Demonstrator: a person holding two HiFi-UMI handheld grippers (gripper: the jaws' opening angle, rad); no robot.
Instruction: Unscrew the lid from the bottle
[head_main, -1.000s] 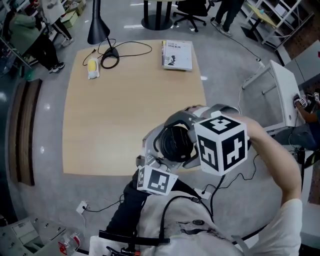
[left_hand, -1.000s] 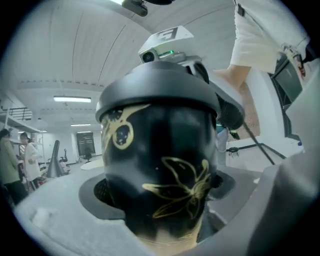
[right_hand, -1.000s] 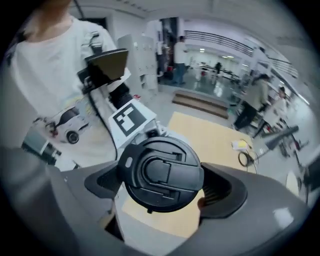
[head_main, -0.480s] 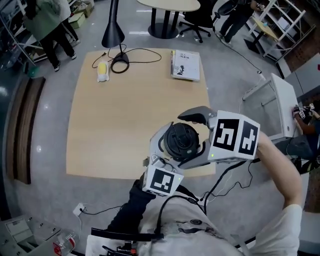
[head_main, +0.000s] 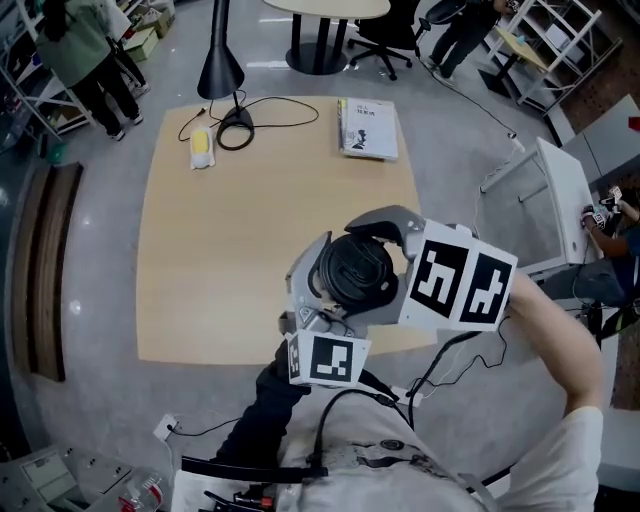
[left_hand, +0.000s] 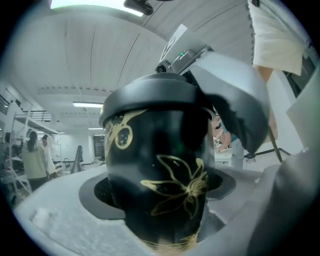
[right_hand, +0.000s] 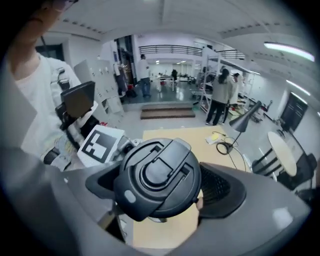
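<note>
The person holds the black bottle (left_hand: 160, 165), the one with gold flowers painted on it, up in the air above the near right edge of the wooden table (head_main: 230, 250), resting on nothing. The left gripper (left_hand: 162, 195) has it round the body: its jaws stand fairly wide apart with a pad against each side of the bottle, so it is firmly clamped. The dark lid (right_hand: 157, 177) is on top of the bottle and the right gripper (right_hand: 160, 192) comes at it from the person's right, its curved jaws reaching round the lid. Those jaws are closing, with the lid between them, and its pads look to be against the lid's rim on both sides. The lid sits level on the bottle with no gap that I can see. At the far side of the table lies a book (head_main: 368, 128), and near the far left corner stands a black lamp (head_main: 222, 65) with its cord (head_main: 235, 130) coiled beside it.
</note>
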